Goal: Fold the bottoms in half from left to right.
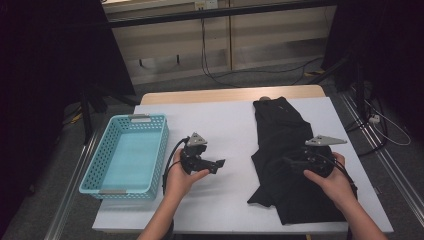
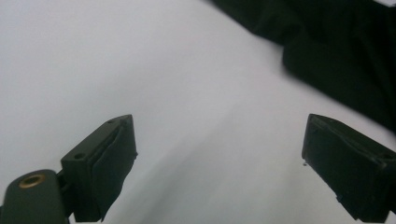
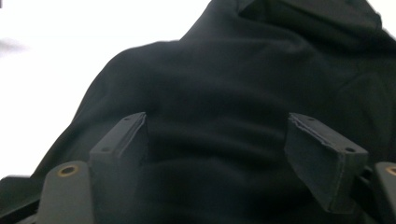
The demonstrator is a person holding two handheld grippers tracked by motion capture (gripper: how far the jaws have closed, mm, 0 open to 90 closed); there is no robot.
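A black garment [image 1: 290, 160], apparently folded trousers, is laid lengthwise on the white tabletop [image 1: 220, 125], at about 3 o'clock from the table's centre. The cloth is judged soft, light and limp; it will sag and unfold if lifted by one point, so a doubled edge or fold is best pinched, at two places. Its surface is matt, creased, with a bulged fold seen in the right gripper view.

The right gripper [image 3: 217, 154] is held low over the garment's near half, jaws spread, nothing pinched. The left gripper [image 2: 219, 163] is held over bare tabletop, jaws spread and empty, with the garment at its 2 o'clock. A turquoise perforated basket [image 1: 100, 165] is noted at 9 o'clock.
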